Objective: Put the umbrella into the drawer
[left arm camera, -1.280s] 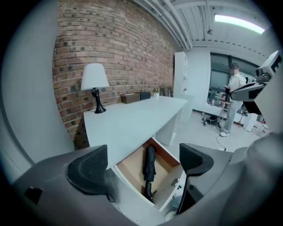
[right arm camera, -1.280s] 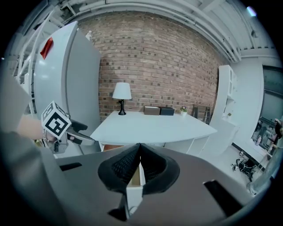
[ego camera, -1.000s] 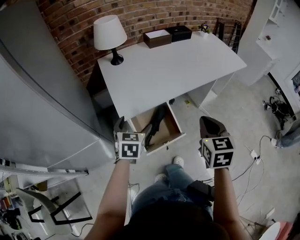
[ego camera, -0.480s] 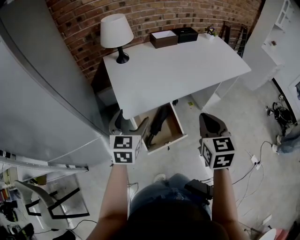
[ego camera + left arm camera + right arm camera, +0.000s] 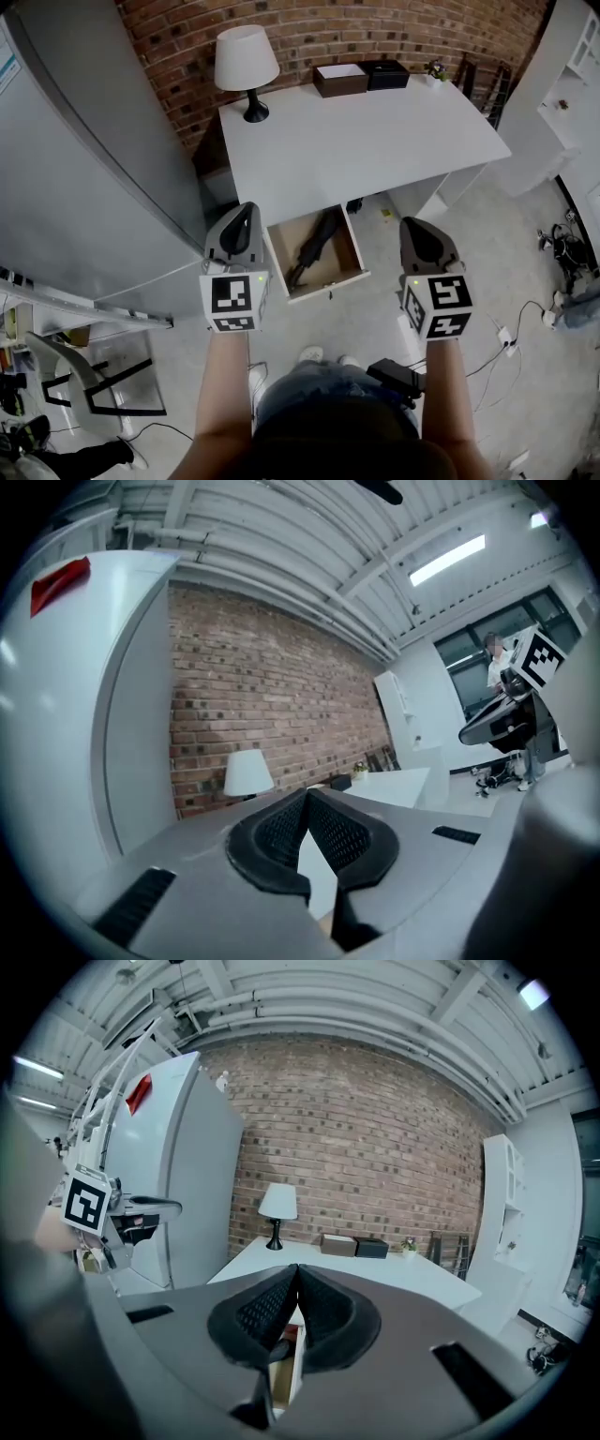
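A black folded umbrella (image 5: 314, 246) lies slantwise inside the open wooden drawer (image 5: 326, 282) under the white desk (image 5: 366, 141). My left gripper (image 5: 245, 214) (image 5: 305, 794) is held up to the left of the drawer, level, jaws shut with nothing between them. To the right of the drawer my right gripper (image 5: 418, 229) (image 5: 296, 1269) is also shut and empty, tilted slightly down toward the desk. Neither gripper touches the umbrella or the drawer.
On the desk stand a white lamp (image 5: 246, 61), a brown box (image 5: 339, 80), a black box (image 5: 386, 73) and a small plant (image 5: 434, 69). A big grey fridge (image 5: 84, 187) fills the left. Cables (image 5: 511, 328) lie on the floor at right. A chair (image 5: 84, 394) stands lower left.
My left gripper has lifted away from the drawer's left edge and its jaws have gone from wide open to shut. The right gripper rose slightly. The umbrella stayed in the drawer.
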`<state>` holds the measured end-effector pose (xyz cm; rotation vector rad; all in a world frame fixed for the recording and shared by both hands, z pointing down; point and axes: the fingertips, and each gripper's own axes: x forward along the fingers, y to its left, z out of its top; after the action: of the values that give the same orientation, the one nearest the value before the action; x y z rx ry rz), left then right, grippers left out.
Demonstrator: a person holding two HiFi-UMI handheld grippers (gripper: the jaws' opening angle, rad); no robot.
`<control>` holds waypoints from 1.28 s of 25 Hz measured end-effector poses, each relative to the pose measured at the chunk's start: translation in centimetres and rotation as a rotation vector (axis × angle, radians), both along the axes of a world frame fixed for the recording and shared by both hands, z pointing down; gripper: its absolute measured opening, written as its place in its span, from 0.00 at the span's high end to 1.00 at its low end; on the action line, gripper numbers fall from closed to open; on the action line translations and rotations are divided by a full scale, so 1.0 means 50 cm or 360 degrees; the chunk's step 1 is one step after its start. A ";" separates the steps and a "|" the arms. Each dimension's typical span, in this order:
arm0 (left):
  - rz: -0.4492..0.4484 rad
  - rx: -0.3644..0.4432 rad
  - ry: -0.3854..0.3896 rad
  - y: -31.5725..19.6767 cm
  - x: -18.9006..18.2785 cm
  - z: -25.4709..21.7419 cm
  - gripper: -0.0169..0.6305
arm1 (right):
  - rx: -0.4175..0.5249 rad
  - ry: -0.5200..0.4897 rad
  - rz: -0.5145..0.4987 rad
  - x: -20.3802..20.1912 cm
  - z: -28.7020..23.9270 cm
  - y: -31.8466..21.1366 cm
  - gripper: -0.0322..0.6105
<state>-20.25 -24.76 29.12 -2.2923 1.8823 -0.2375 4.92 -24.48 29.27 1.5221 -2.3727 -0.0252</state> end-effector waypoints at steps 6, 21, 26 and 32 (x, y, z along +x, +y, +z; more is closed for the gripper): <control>-0.0043 0.0140 -0.0033 0.027 0.026 -0.086 0.97 | 0.0174 -0.0012 -0.0048 0.033 -0.081 0.001 0.95; -0.0115 0.0360 -0.0095 0.090 0.048 -0.228 0.97 | 0.0552 -0.0048 -0.0128 0.054 -0.237 0.033 0.95; -0.0123 0.0394 -0.0124 0.109 0.067 -0.251 0.97 | 0.0610 -0.0045 -0.0155 0.066 -0.255 0.050 0.95; -0.0151 0.0408 -0.0134 0.131 0.086 -0.264 0.97 | 0.0635 -0.0030 -0.0201 0.076 -0.261 0.061 0.95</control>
<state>-15.96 -18.24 15.94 -1.9990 1.8612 -0.0958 8.72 -21.44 16.24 1.5322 -2.5864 -0.5452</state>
